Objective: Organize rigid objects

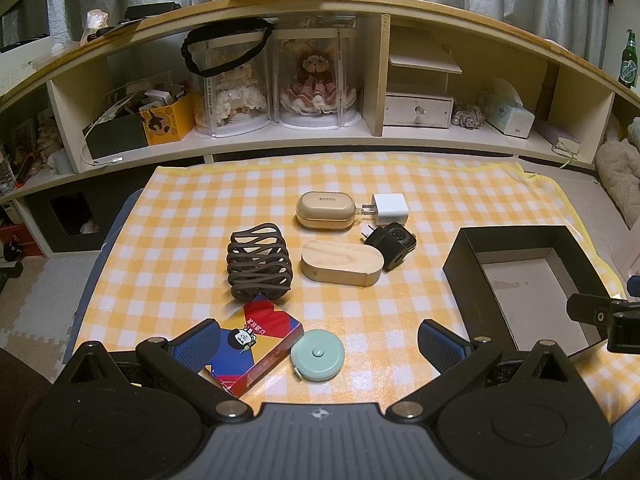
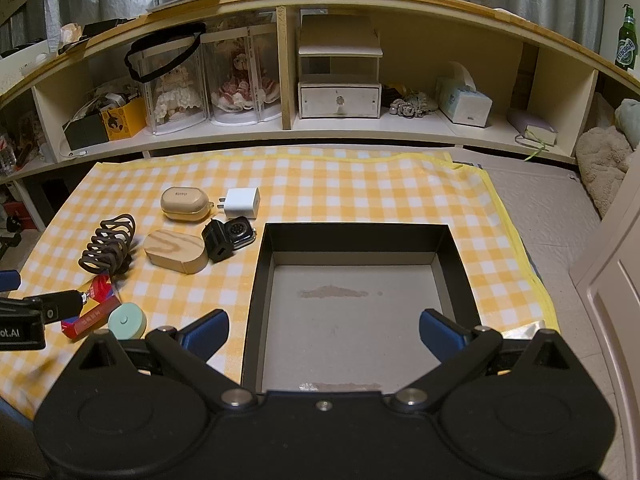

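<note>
Black box (image 2: 256, 300) bare inside, mint tape measure (image 1: 318, 354) on checked cloth (image 1: 400, 184)

Black hand-held gripper (image 1: 320, 344), blue ribbed fingers (image 1: 198, 346).

Both wrist views face the shelf (image 1: 280, 136) — sharing perhaps most of the cloth (image 2: 360, 184).

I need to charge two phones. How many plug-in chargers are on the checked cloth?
2. The white charger lies just right of the beige earbud case; the black charger lies in front of it, against the wooden oval box. None seems hidden.
</note>
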The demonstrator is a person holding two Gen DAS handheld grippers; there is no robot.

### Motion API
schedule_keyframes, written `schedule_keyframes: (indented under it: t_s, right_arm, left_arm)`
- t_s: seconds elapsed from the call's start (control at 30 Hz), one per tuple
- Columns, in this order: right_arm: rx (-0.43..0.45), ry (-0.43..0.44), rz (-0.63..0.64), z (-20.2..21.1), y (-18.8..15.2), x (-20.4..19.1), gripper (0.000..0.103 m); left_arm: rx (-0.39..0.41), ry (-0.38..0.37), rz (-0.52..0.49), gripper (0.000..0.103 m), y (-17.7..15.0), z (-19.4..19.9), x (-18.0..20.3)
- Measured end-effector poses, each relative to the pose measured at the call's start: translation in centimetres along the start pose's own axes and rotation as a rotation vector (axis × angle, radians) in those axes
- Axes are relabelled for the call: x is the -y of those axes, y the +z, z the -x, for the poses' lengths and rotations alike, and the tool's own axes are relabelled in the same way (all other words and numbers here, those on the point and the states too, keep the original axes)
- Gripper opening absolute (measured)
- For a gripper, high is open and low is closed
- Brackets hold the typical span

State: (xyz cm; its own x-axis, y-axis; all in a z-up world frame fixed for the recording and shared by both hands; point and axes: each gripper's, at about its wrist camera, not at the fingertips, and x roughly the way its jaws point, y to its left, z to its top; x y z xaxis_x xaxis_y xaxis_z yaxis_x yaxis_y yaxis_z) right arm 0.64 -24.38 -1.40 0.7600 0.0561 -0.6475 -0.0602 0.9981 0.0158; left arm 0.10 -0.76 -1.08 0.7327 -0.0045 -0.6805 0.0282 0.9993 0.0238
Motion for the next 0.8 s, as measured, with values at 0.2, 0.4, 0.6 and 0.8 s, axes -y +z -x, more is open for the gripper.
schedule_keyframes:
  t_s: [0.2,0.4,0.6,0.8]
  right_arm:
    - [-0.001,-0.001,0.001,-0.01,0.01,0.00,0.103]
    - [-0.001,-0.001,0.002,-0.03,0.03,-0.04,0.103]
    - [-0.002,-0.001,0.003,-0.06,0.03,-0.02,0.103]
    - [-0.003,-0.001,0.004,-0.35,-0.44,0.17,0.103]
  left_arm:
    - [-0.001,-0.001,-0.001,0.103,-0.12,-0.02,0.11]
    - [-0.001,-0.001,0.000,0.103,-0.15,-0.01,0.16]
    - [-0.001,-0.002,-0.001,0.103,-0.16,-0.01,0.18]
    - [-0.002,-0.001,0.000,0.103,-0.14,-0.01,0.17]
